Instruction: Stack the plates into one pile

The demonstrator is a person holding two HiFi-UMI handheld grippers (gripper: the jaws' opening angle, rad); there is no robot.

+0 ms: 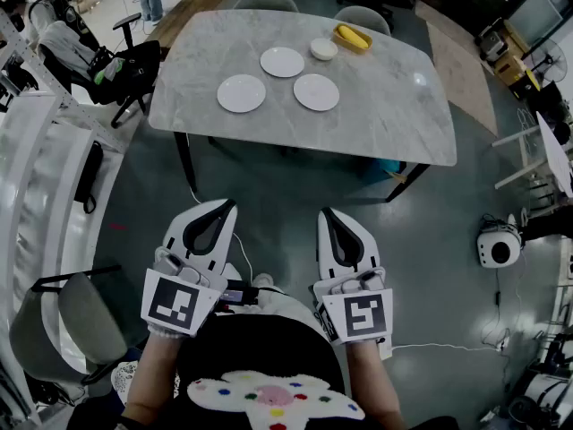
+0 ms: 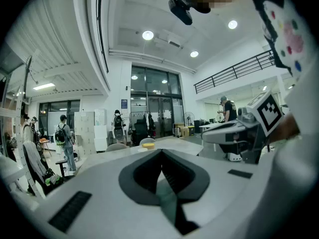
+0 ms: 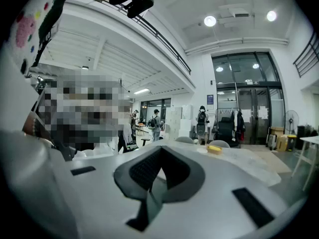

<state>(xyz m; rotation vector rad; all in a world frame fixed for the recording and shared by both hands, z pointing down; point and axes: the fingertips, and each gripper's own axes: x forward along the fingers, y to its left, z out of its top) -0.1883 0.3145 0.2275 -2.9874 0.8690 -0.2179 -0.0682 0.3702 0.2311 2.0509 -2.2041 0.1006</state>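
Three white plates lie apart on the marble table [image 1: 385,115]: one at the left [image 1: 242,93], one further back [image 1: 282,62], one at the right [image 1: 316,92]. Both grippers hang over the floor, well short of the table's near edge and close to the person's body. My left gripper [image 1: 226,206] is shut with nothing between its jaws, and so is my right gripper [image 1: 329,213]. In the left gripper view the jaws [image 2: 160,154] meet at the tip and the table top shows beyond them. The right gripper view shows its jaws [image 3: 160,151] closed the same way.
A small white bowl [image 1: 323,48] and a yellow dish [image 1: 352,37] stand behind the plates. Two grey chairs [image 1: 266,1] sit at the far side, a black chair [image 1: 134,61] at the left. A grey chair [image 1: 72,321] is at my left; a white device [image 1: 498,245] sits on the floor.
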